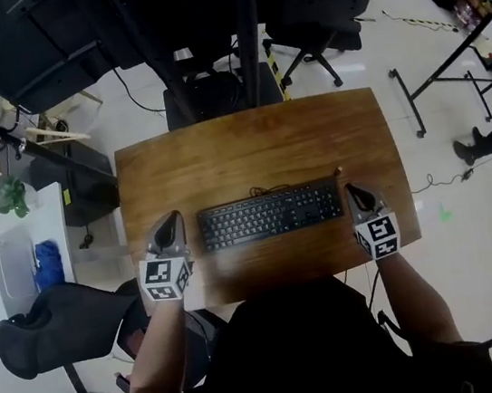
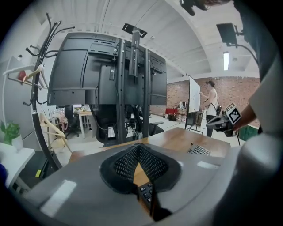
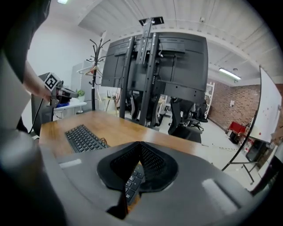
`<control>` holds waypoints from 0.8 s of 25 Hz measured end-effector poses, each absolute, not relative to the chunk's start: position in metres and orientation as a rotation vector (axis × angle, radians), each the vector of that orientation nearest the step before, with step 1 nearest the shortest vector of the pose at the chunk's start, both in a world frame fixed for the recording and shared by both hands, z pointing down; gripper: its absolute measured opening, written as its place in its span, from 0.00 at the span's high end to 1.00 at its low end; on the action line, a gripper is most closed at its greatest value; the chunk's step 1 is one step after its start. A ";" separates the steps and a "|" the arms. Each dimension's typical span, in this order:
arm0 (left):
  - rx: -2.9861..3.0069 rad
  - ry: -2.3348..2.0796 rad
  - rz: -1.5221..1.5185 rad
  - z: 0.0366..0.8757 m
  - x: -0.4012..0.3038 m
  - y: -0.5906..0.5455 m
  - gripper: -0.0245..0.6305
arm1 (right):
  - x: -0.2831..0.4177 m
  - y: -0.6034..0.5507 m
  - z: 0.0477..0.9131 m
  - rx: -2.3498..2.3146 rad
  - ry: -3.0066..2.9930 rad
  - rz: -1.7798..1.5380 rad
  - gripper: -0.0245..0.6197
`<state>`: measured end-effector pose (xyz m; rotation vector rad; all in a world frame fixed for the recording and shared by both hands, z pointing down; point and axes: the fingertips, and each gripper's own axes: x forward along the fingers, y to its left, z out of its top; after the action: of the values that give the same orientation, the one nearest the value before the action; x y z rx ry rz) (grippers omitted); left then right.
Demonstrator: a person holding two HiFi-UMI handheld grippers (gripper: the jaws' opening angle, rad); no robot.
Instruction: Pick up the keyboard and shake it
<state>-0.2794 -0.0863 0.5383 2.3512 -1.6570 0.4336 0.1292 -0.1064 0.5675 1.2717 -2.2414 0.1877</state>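
Nearest: left claw [image 1: 169, 222] and right claw [image 1: 356, 191] at the near edge of the table [image 1: 247, 145], both pointing to 12 and tipped down a little; both pinched fully shut, tips meeting, nothing held; each claw's own view shows only keys past the closed tips. Keyboard [image 1: 270, 214] lies flat between them on the table's near half, long axis 9 to 3; its left end sits at 3 o'clock just beside left claw, its right end at 9 o'clock just beside right claw; contact unclear; neither claw is nearer, one per end. Judgement: shut claws can't clamp the ends; they must open, or press inward from 9 and 3. Cable [image 1: 261, 189] leaves the back edge toward 12; may tug on lift. Farthest: monitor stand [image 1: 249, 44] at 12.
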 end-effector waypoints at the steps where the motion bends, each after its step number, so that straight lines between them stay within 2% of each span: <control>1: 2.338 -1.655 0.461 0.547 -0.281 -0.087 0.96 | 0.133 -0.109 0.580 1.275 -2.220 0.228 0.96; 7: 2.208 -1.481 0.564 0.613 -0.282 -0.075 0.96 | 0.134 -0.107 0.645 1.203 -2.179 0.518 0.96; 9: 2.146 -1.346 0.574 0.640 -0.280 -0.067 0.87 | 0.133 -0.101 0.661 1.136 -2.178 0.607 0.95; 10: 2.103 -1.296 0.577 0.653 -0.281 -0.064 0.80 | 0.133 -0.099 0.667 1.106 -2.178 0.651 0.88; 11: 2.063 -1.257 0.574 0.665 -0.281 -0.061 0.73 | 0.135 -0.096 0.672 1.077 -2.178 0.689 0.76; 12: 2.034 -1.224 0.565 0.673 -0.280 -0.059 0.70 | 0.137 -0.094 0.676 1.052 -2.175 0.718 0.72; 20: 1.981 -1.088 0.572 0.700 -0.268 -0.051 0.69 | 0.152 -0.091 0.695 0.964 -2.145 0.885 0.67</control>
<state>-0.2680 -0.0505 0.6996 1.9812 -1.0876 0.5719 0.1518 -0.0907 0.6952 0.9643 -2.1454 0.8846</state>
